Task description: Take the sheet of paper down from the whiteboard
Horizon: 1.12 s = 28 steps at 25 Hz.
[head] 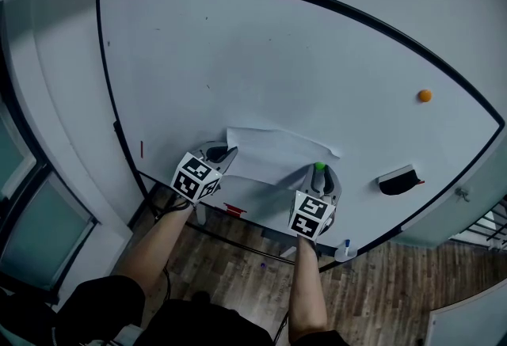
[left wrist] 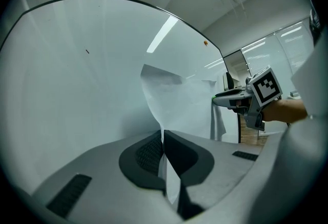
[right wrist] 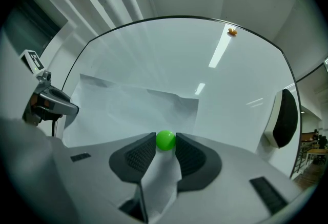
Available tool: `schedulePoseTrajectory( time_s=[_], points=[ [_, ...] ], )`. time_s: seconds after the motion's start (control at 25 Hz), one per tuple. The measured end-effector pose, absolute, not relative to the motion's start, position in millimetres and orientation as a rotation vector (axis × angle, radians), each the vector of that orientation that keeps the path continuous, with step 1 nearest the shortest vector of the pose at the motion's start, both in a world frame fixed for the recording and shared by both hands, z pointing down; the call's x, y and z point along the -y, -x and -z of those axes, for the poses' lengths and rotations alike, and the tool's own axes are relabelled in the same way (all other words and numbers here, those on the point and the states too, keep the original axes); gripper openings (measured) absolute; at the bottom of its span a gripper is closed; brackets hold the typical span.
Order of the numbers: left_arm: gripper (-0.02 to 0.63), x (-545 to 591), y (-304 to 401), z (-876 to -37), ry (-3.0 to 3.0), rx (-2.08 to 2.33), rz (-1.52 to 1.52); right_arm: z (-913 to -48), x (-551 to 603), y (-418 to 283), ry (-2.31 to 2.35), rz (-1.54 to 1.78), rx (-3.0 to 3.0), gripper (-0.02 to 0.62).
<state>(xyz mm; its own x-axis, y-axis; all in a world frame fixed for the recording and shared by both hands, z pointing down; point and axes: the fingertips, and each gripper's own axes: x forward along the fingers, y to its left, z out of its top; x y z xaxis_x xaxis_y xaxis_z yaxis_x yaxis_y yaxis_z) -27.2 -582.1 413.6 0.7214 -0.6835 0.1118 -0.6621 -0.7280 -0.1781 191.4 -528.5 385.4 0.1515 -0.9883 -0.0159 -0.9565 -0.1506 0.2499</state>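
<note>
- Left gripper (left wrist: 163,135) jaws pinch the paper's (left wrist: 177,102) left edge, probably so it cannot drop.
- Right gripper (right wrist: 165,143) jaws clamp the green magnet (right wrist: 165,139) pinning it to the whiteboard (right wrist: 169,54).

Left tool (head: 228,153), right tool (head: 320,170): grey moulded shells. Each carries two black ribbed pads (right wrist: 139,154) set in dark rounded surrounds, with small black slots (right wrist: 266,193) on the flanks. One white cube (head: 196,176) per tool, faced with black square markers. Wearer: dark short sleeves (head: 103,301), forearms bare.
</note>
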Motion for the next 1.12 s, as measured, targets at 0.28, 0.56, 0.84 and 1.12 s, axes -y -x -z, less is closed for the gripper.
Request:
schedulePoseTrajectory(
  time_s=[0.28,0.56,0.84,1.12],
  points=[
    [0.021,587,42,-418,2.805,-1.165,0.246,-386,527,-196,-2.245,0.248,1.929,0.130],
    [0.021,595,70,-430,2.786,-1.331,0.251,-390,526,-204,-2.249,0.243,1.928,0.130],
    [0.020,589,82,-433,2.784,-1.372,0.263,-387,526,-205,-2.246,0.241,1.953,0.132],
    [0.020,580,77,-432,2.777,-1.368,0.266,-388,525,-201,-2.212,0.234,2.012,0.138]
  ],
)
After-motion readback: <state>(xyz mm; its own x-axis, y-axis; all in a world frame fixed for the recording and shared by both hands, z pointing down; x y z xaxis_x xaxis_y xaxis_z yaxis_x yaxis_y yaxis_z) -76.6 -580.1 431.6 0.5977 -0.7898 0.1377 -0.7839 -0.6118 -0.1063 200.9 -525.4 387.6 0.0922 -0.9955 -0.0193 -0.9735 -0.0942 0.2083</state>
